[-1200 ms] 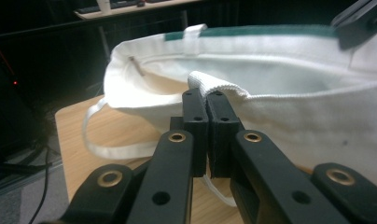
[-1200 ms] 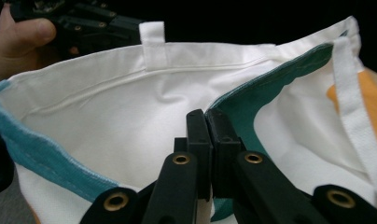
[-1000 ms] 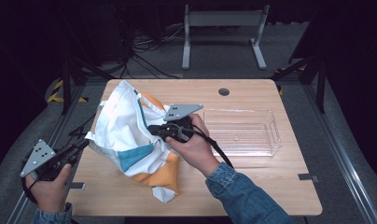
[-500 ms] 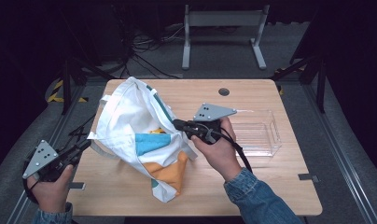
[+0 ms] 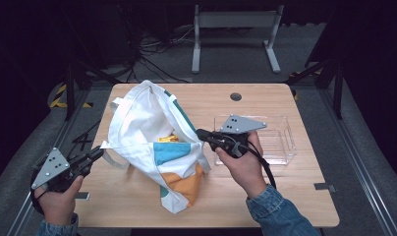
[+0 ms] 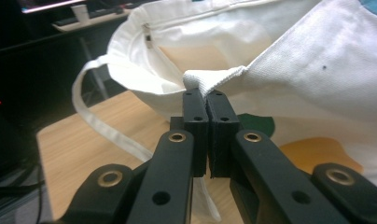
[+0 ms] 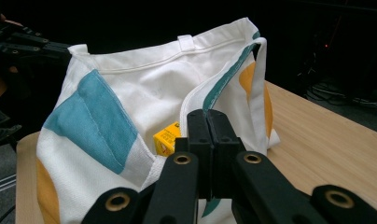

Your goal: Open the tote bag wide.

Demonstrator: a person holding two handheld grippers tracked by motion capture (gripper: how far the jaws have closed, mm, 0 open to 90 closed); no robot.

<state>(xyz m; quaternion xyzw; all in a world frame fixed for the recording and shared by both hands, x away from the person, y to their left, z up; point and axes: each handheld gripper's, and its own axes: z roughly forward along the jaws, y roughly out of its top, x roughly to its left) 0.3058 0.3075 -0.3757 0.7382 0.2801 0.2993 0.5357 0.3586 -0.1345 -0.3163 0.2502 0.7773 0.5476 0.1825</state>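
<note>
Here my left claw [image 5: 96,155] and right claw [image 5: 202,133] each pinch the tote bag's [image 5: 152,142] rim, spreading it over the tabletop [image 5: 285,196]; my right gripper view reveals a yellow box [image 7: 167,137] inside.

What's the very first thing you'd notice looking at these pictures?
The big white tote bag with blue and orange patches, in the middle of the wooden table, pulled open from both sides. The left gripper pinches its rim at one side and the right gripper pinches the opposite edge. Inside the mouth peeks a small yellow box, and a clear plastic tray sits to the bag's right.
</note>
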